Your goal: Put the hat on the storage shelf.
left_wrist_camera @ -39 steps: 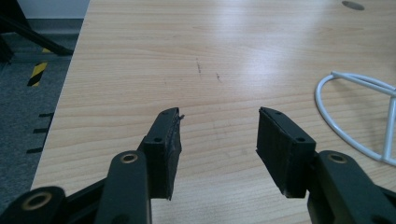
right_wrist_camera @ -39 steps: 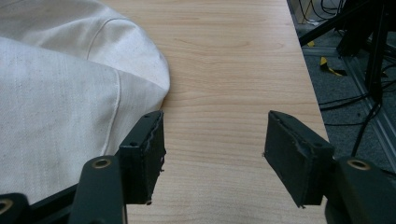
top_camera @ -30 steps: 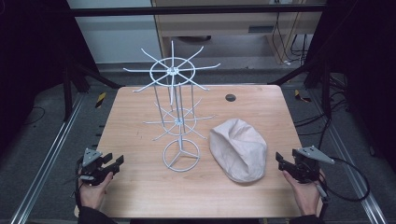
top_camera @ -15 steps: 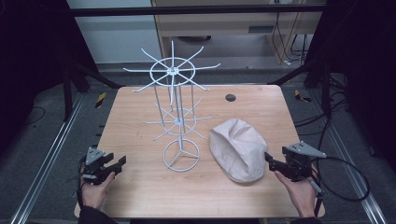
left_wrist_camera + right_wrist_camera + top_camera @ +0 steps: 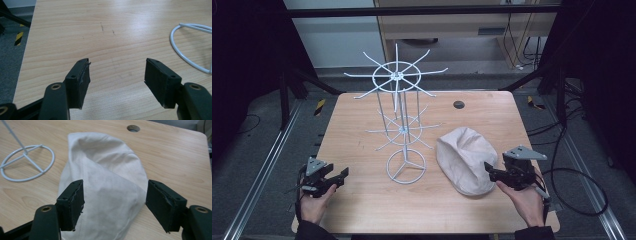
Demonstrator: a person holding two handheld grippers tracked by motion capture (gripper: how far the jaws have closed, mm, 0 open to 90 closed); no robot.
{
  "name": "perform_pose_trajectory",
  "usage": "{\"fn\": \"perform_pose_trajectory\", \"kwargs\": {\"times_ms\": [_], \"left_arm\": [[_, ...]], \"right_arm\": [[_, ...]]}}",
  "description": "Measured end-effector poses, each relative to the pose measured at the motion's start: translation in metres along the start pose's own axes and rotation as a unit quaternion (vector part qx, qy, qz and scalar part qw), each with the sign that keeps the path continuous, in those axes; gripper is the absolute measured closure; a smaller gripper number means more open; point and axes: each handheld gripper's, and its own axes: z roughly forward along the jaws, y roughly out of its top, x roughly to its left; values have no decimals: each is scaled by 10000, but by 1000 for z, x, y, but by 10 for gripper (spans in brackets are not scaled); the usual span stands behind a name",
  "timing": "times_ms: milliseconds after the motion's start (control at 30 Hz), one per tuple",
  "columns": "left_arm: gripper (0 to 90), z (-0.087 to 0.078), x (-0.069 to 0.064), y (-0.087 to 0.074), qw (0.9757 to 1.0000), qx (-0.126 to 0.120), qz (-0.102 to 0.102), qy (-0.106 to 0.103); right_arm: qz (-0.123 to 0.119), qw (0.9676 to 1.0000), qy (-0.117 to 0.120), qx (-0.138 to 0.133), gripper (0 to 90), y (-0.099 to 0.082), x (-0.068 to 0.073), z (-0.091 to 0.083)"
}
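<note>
A white wire display rack (image 5: 401, 107) stands on the wooden table (image 5: 362, 200), its round base ring (image 5: 26, 162) (image 5: 186, 47) near the middle. To the rack's right lies a cream cloth cap (image 5: 466, 159) (image 5: 105, 182). My right gripper (image 5: 491, 173) (image 5: 113, 205) hovers at the cap's near right edge, open, the jaws wide over the cloth without pressing it. My left gripper (image 5: 341, 175) (image 5: 116, 82) rests at the near left of the table; its jaws have just been opening and stand open over bare wood with nothing between them.
A small dark hole (image 5: 458, 104) (image 5: 133, 128) sits in the tabletop at the far right. Metal frame rails (image 5: 259, 175) run along both sides of the table. A cable (image 5: 579, 195) trails from my right gripper over the table's right edge.
My right gripper moved left and up toward the cap's edge. The left gripper's jaws spread apart while the hand stayed in place.
</note>
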Motion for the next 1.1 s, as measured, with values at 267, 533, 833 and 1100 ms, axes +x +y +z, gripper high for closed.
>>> {"fn": "perform_pose_trajectory", "kwargs": {"times_ms": [267,533,833,1100], "left_arm": [[329,2,0,1,10000,-2,-12,-93],[316,4,-1,1,9999,44,-57,-141],[305,4,-1,2,9998,76,-31,-196],[304,4,0,1,9998,120,-15,-177]], "right_arm": [[-189,9993,293,131,322,22,19,13],[-321,9980,426,331,336,39,30,33],[-458,9957,483,640,378,47,41,47],[-553,9927,506,942,418,49,44,59]]}}
